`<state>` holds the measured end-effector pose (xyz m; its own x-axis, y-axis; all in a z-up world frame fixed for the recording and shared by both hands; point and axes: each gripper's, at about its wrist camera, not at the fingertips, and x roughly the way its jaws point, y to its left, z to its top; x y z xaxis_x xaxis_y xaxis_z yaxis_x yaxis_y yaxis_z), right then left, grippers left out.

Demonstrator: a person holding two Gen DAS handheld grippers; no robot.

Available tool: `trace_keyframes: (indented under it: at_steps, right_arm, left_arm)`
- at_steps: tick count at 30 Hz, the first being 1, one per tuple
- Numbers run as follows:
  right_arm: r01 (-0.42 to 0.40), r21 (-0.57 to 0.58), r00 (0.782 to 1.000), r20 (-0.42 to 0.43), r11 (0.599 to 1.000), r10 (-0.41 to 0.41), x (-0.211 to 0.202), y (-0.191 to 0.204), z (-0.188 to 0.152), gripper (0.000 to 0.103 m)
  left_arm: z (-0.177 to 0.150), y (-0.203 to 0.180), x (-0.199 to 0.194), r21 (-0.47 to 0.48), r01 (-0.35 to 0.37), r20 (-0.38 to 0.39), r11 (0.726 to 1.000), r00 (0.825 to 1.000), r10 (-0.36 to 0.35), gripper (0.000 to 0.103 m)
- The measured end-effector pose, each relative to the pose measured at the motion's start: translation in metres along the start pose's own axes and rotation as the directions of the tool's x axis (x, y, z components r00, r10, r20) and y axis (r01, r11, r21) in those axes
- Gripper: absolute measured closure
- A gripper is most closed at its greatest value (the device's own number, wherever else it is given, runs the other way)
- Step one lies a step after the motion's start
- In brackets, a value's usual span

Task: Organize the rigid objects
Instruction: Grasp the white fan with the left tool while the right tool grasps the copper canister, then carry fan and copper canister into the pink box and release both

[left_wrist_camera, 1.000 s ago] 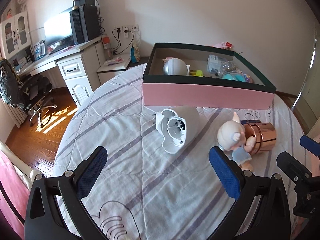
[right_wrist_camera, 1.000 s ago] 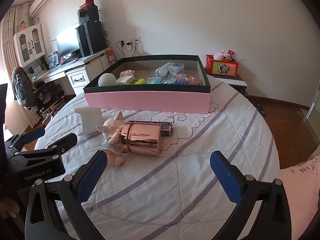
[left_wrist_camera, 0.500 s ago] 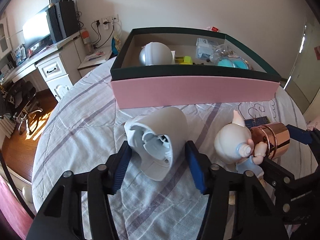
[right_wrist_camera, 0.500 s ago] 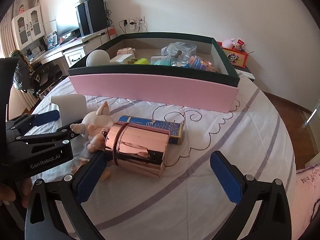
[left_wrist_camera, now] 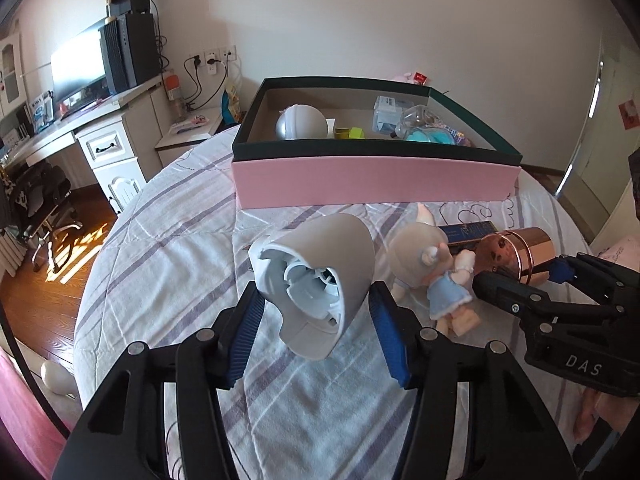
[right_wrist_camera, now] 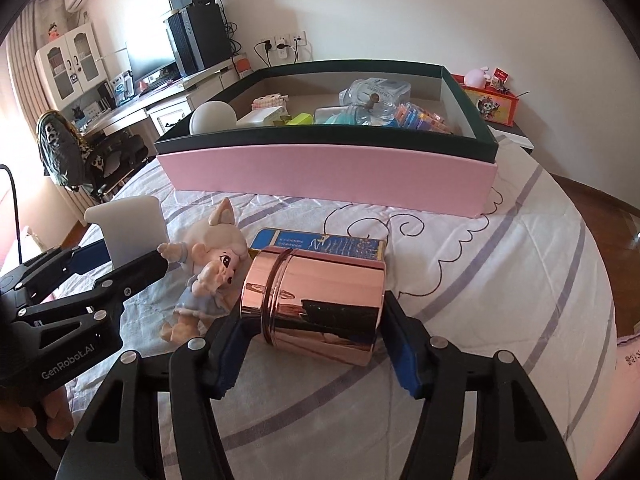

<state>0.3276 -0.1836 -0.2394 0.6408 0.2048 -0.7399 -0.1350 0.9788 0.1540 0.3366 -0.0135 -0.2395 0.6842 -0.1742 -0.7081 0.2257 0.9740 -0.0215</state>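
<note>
My left gripper (left_wrist_camera: 316, 336) is shut on a white fan-like plastic housing (left_wrist_camera: 316, 280) and holds it above the bed cover. My right gripper (right_wrist_camera: 316, 350) is shut on a rose-gold metal canister (right_wrist_camera: 316, 304) that lies on its side. A pig doll in a blue dress (right_wrist_camera: 212, 268) lies between the two, touching the canister; it also shows in the left wrist view (left_wrist_camera: 432, 264). A blue flat box (right_wrist_camera: 320, 242) lies behind the canister. The pink box with a dark green rim (right_wrist_camera: 328, 168) stands behind, holding several items.
The round bed (right_wrist_camera: 500, 280) has a striped white cover. A desk with a monitor and speakers (left_wrist_camera: 100, 80) stands at the left, with an office chair (left_wrist_camera: 44, 200). A small side table with a red box (right_wrist_camera: 494, 102) stands right of the pink box.
Both grippers moved forward and closed: the left on the white housing, which is now lifted, and the right on the rose-gold canister.
</note>
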Motion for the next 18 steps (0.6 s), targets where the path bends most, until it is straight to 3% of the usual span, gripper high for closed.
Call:
trace_keyframes:
  at_steps: [7,14,18]
  right_arm:
    - [-0.011,0.008,0.995,0.097,1.000,0.010,-0.047,0.008,-0.009,0.042]
    - [-0.013,-0.034,0.975,0.221,0.999,0.020,-0.100,0.027,-0.010,0.048]
    - [-0.021,-0.036,0.973,0.227,0.999,0.029,-0.110,0.029,-0.015,0.048]
  left_arm:
    - [-0.008,-0.011,-0.050,-0.003,0.007,0.072,1.000,0.997,-0.007,0.048]
    - [-0.010,-0.031,-0.102,0.022,0.004,0.175,1.000,0.985,-0.008,0.048]
    - [-0.015,-0.038,-0.117,0.031,-0.006,0.191,0.999,0.982,0.000,0.048]
